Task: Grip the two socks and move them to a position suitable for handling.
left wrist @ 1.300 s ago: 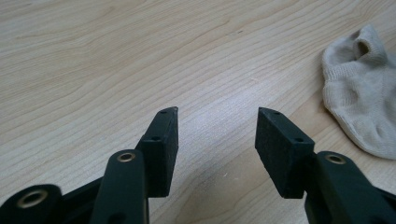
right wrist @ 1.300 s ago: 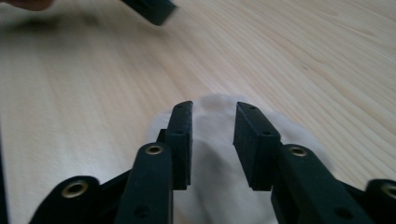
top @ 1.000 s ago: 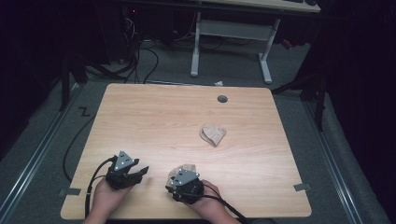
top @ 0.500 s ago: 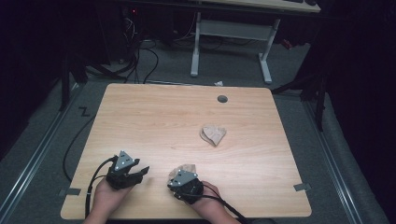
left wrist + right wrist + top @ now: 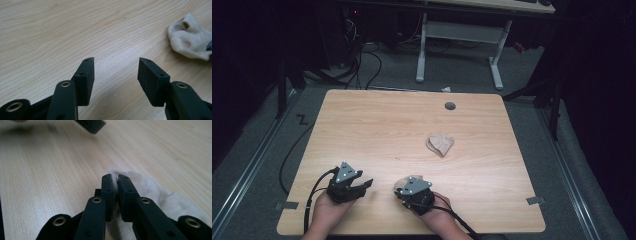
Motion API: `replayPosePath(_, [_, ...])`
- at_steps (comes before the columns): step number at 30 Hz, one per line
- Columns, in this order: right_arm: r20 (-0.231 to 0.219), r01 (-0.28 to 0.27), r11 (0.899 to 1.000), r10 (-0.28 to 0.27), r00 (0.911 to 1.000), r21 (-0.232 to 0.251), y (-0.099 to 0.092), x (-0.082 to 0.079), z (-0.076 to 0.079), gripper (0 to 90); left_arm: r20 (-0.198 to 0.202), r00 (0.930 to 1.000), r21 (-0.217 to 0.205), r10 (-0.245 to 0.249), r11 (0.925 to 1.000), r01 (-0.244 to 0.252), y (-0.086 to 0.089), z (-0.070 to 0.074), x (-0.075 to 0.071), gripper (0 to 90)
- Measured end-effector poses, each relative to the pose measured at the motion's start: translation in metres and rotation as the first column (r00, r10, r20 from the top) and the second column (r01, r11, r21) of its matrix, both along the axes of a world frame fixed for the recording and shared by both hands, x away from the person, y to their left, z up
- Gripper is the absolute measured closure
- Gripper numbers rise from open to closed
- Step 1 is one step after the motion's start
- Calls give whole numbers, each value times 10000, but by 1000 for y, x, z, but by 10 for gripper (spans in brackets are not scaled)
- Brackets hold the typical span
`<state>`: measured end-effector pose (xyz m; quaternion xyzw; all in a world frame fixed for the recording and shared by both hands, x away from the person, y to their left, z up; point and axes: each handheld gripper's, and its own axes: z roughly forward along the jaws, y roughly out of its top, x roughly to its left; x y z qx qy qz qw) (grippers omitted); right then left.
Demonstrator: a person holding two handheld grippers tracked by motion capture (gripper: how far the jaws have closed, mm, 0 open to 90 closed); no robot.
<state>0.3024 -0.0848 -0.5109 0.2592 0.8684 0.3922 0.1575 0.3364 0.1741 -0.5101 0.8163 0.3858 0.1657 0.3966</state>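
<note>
The desk (image 5: pixel 377 130) is wide and mostly bare wood, and down at its near edge both hands are at work. Out past the middle lies a crumpled sock (image 5: pixel 440 144), well apart from either hand. A second sock (image 5: pixel 150 192) sits right at the near edge, and that's the one in play.

The right tongs (image 5: pixel 113 183) have just been closing, and their jaws now pinch a fold of that near sock, nearly together with only cloth between. From above, the right tongs (image 5: pixel 408 188) cover most of it; a pale bit peeks out beside them.

The left tongs (image 5: pixel 116 66) stand wide open over bare wood, holding nothing, with the same near sock (image 5: pixel 190 37) off to one side of their view. From above, the left tongs (image 5: pixel 362 186) rest just beside the right ones.

Now the risk. That pinch looks to be on a thin fold near the edge, so a quick lift could let the cloth slide free and drop back. The sock is limp too; it may sag or unroll once raised, leaving the left tongs no clean edge to catch. And the two hands sit close, so a hasty reach from the left could knock the right and loosen its hold.
</note>
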Motion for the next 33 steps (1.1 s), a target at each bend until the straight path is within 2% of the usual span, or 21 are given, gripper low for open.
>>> replayPosePath(5, [63,219,9992,-221,9997,329,-8,2,3,833,2,9999,15,-123,9999,123,-4,0,-2,475])
replayPosePath(9, [430,320,9974,-348,9985,642,-16,0,10,833,39,9997,-9,-255,9997,255,-9,2,-4,472])
replayPosePath(14, [584,463,9940,-523,9969,990,-25,-1,16,833,42,9991,-13,-423,9991,423,-17,4,-4,472])
replayPosePath(21, [672,670,9916,-747,9949,1105,-37,-4,18,831,6,9965,3,-841,9965,841,-38,4,-4,492])
replayPosePath(22, [642,709,9908,-787,9948,1157,-38,-4,18,831,6,9965,3,-841,9965,841,-38,4,-4,505])
replayPosePath(24, [655,782,9903,-861,9941,1147,-40,-6,17,831,-11,9942,-220,-1080,9939,1079,-53,4,-4,544])
replayPosePath(27, [717,861,9896,-948,9929,1149,-44,-9,17,831,-79,9902,-433,-1395,9893,1391,-66,3,-3,689])
replayPosePath(28, [717,861,9896,-948,9929,1149,-44,-9,17,831,-83,9891,-527,-1473,9878,1466,-70,3,-3,689])
replayPosePath(29, [698,934,9887,-1020,9923,1172,-47,-11,17,830,-30,9853,-741,-1708,9826,1701,-80,2,-3,791])
replayPosePath(31, [700,1023,9875,-1112,9913,1196,-50,-13,17,830,11,9829,-788,-1842,9798,1837,-86,2,-3,848])
replayPosePath(32, [694,1074,9867,-1165,9908,1219,-52,-14,17,830,-47,9804,-773,-1970,9775,1961,-93,-1,-1,857])
replayPosePath(33, [694,1074,9867,-1165,9908,1219,-52,-14,17,830,-47,9804,-773,-1970,9775,1961,-93,-1,-1,860])
